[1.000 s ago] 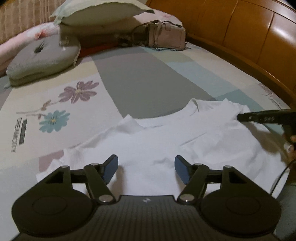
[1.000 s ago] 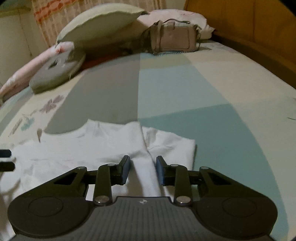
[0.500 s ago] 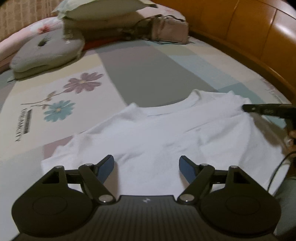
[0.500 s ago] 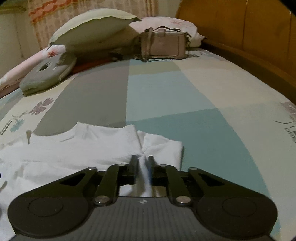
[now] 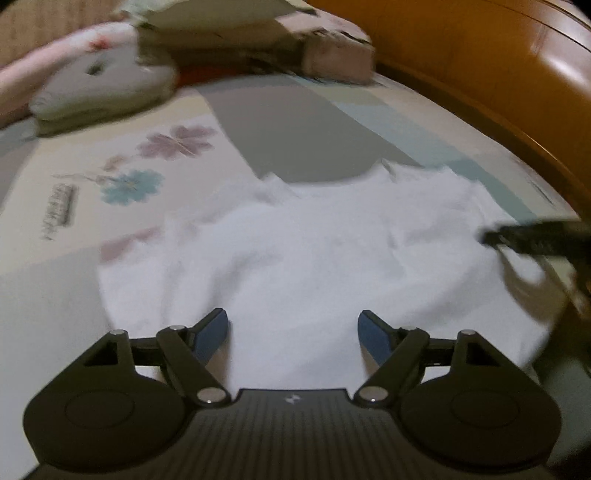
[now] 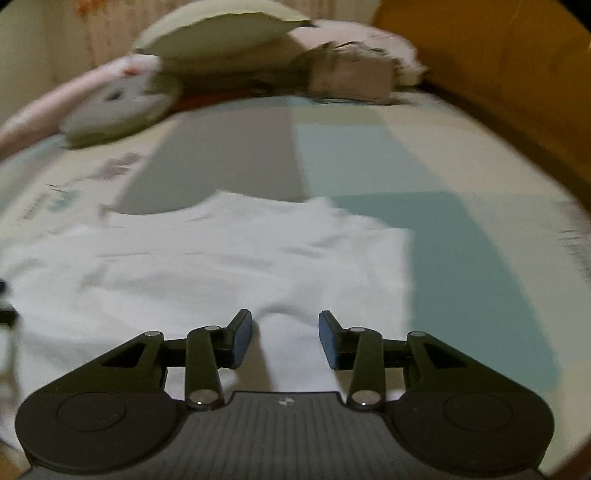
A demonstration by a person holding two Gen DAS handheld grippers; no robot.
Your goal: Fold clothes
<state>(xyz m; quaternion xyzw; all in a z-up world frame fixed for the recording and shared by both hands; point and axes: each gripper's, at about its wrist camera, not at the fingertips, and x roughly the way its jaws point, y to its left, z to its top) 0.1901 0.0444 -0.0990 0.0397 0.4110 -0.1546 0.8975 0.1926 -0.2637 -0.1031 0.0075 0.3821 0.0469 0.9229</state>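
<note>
The left gripper [image 5: 293, 328] hangs over the near part of the white shirt [image 5: 314, 266] with its jaws spread wide, the blue pads [image 5: 212, 334] well apart and nothing pinched between them. The right gripper [image 6: 285, 338] sits above the same shirt's near right portion; its jaws are opening, and a raised ridge of white cloth stands in the gap between the pads [image 6: 328, 339] without either pad pressing on it. From the left wrist view, the tip of the right gripper shows as a dark bar at the shirt's right edge. The white shirt [image 6: 221, 266] lies spread flat on the bed cover [image 6: 369, 158], neckline pointing away toward the pillows, its right side ending in a straight folded edge over the teal patch of the cover. The cover is a patchwork of grey, cream and pale blue blocks, with a purple flower [image 5: 177, 142] and a blue flower [image 5: 131, 186] printed to the shirt's left. Beyond, at the head of the bed, lie a grey round cushion [image 5: 103, 88], a pale green pillow [image 6: 221, 27] and a beige handbag [image 6: 351, 77], all blurred. A wooden bed frame [image 5: 480, 74] curves along the right side.
</note>
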